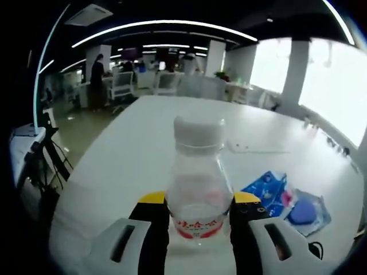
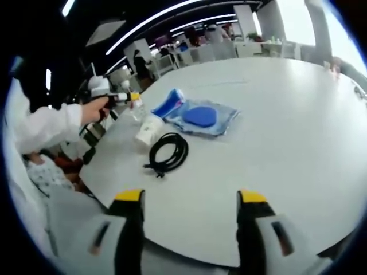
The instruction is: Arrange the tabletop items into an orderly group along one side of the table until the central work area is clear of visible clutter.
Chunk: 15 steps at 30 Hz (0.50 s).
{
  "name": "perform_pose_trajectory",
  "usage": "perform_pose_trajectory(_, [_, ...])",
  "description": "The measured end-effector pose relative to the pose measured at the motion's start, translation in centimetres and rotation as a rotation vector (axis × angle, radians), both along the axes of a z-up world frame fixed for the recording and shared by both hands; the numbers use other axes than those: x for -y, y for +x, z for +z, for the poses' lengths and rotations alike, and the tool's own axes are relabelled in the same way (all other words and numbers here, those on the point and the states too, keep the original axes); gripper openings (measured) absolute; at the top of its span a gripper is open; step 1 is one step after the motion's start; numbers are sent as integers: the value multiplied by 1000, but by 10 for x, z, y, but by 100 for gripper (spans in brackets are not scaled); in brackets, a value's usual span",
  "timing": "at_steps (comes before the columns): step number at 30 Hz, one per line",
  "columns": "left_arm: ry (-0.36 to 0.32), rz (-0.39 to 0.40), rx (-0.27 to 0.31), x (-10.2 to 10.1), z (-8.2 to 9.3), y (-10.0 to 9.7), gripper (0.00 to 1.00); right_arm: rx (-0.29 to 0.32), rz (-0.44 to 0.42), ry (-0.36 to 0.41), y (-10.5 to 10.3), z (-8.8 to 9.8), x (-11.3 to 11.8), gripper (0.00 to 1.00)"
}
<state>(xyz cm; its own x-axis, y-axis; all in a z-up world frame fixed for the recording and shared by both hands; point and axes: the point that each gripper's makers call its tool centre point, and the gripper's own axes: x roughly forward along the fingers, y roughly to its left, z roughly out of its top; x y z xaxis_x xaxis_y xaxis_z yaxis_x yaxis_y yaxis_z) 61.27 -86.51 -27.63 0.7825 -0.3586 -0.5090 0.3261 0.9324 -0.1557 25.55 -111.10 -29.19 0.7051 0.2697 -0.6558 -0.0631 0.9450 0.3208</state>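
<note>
My left gripper (image 1: 198, 207) is shut on a clear plastic bottle (image 1: 198, 183) with a white cap and a red label, held upright over the near edge of the white table (image 1: 143, 143). To its right lie a blue pouch (image 1: 268, 186) and a blue round pad (image 1: 302, 212) on a blue cloth. In the right gripper view my right gripper (image 2: 190, 200) stands open over the table's edge with nothing between its jaws. Beyond it lie a coiled black cable (image 2: 168, 152), a white cup (image 2: 149, 130) on its side, the blue pouch (image 2: 169, 105) and the blue pad (image 2: 199, 116). The left gripper (image 2: 123, 98) shows at far left.
A thin pale sheet (image 1: 255, 148) lies further along the table. A hand in a white sleeve (image 2: 54, 126) holds the left gripper. A tripod (image 1: 49, 154) stands off the table's left side. Chairs, desks and a standing person (image 1: 96, 77) are far behind. The table's right part (image 2: 287, 126) is bare.
</note>
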Motion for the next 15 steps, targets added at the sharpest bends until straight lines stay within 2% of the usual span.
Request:
perform_pose_trajectory(5, [19,-27,19,2,1,-5,37,19,17,-21,2,3,0,68])
perform_pose_trajectory(15, [35,-17,20,2,1,-12,37,24,31,-29,1,6,0,68])
